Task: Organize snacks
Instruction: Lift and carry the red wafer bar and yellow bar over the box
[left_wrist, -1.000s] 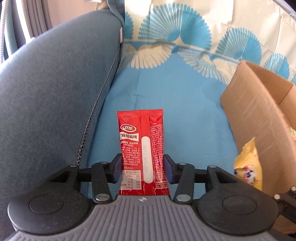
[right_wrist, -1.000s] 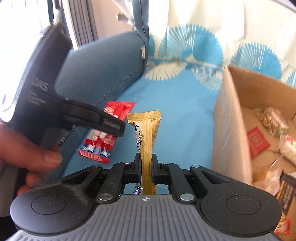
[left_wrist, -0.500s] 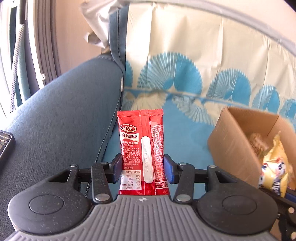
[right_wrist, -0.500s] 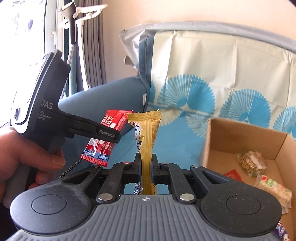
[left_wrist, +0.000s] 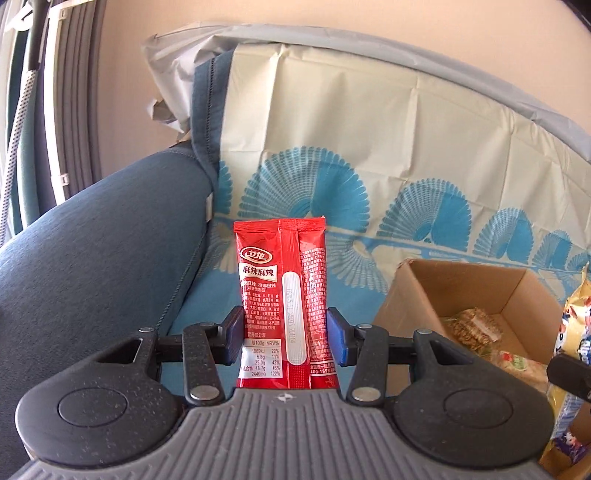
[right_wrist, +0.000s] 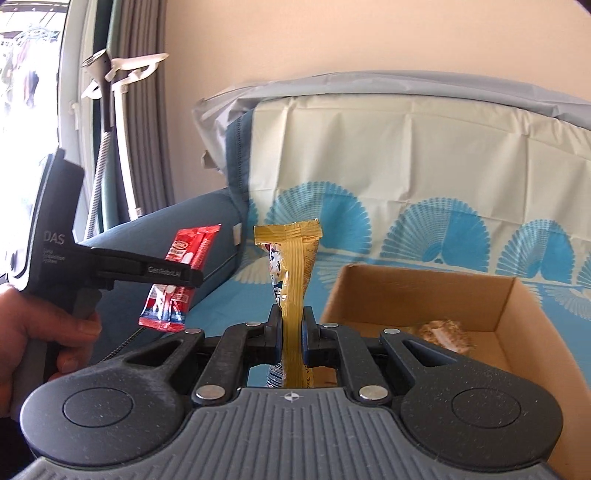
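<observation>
Both packets had come up off the sofa seat over the last moment: the left gripper (left_wrist: 284, 334) stayed clamped on the red snack packet (left_wrist: 282, 295), held upright in the air, and the right gripper (right_wrist: 291, 338) had its fingers pressed together on the yellow snack packet (right_wrist: 291, 280). The cardboard box (right_wrist: 424, 284), already holding a few snacks near its back wall, now lay just ahead and to the right. Dropping both in looked like the next step.

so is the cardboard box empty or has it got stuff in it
Not empty: the cardboard box stands open, with a few wrapped snacks on its floor.
</observation>
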